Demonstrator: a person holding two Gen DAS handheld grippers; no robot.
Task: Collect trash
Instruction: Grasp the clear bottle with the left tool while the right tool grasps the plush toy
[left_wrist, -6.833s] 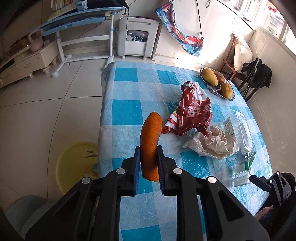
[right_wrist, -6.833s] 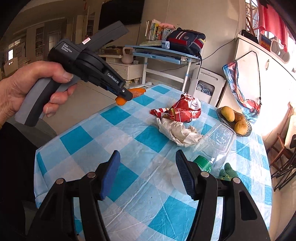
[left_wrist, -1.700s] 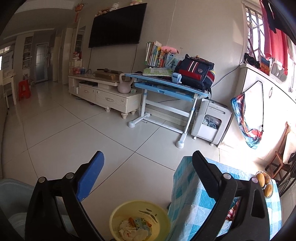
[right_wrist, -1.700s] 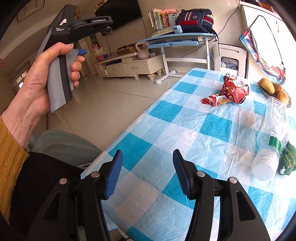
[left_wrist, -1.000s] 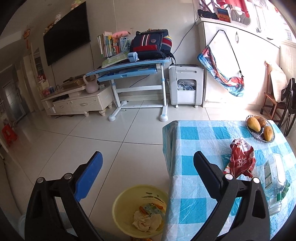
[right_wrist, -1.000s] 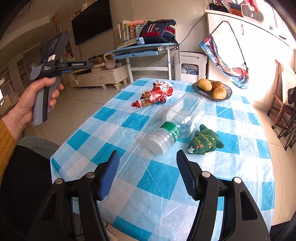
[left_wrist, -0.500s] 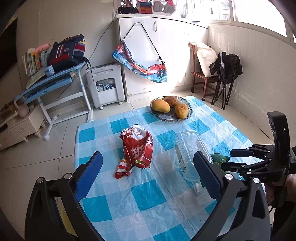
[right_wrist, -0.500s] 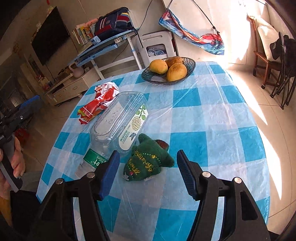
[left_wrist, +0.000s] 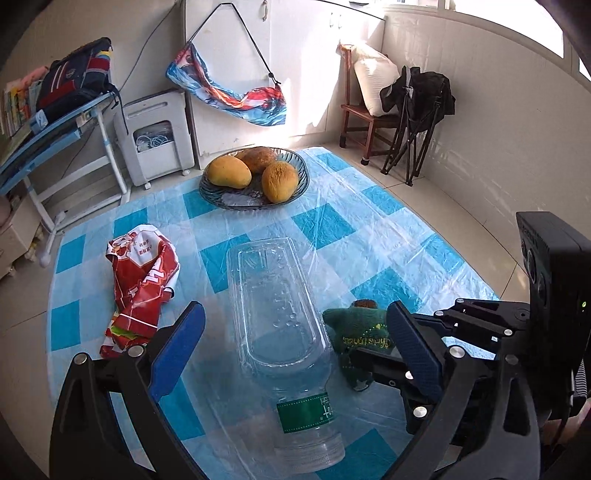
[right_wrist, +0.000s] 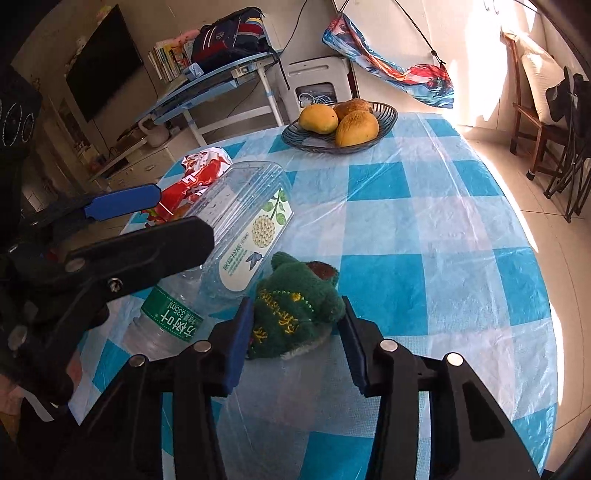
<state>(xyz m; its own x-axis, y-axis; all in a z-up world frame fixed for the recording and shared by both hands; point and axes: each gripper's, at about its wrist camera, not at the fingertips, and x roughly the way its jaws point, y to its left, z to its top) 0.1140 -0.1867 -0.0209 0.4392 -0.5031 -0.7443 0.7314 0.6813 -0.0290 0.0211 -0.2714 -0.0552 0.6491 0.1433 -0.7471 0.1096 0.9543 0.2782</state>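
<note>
From the left wrist, the left tongs (left_wrist: 293, 341) stand wide apart over a clear plastic bottle (left_wrist: 280, 317) lying on its side on the checked tabletop (left_wrist: 369, 221), green-labelled neck nearest. A crumpled red snack bag (left_wrist: 142, 284) lies to its left, a green plush toy (left_wrist: 356, 332) touches its right flank, and a fruit bowl (left_wrist: 255, 177) sits beyond.

From the right wrist, the right tongs (right_wrist: 297, 338) are spread around the plush toy (right_wrist: 295, 308). The bottle (right_wrist: 236, 236) lies just left of it, partly hidden by the left tongs (right_wrist: 147, 218).

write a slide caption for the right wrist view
Open right hand-held gripper straddling a green plush toy beside a toppled clear bottle.
</note>
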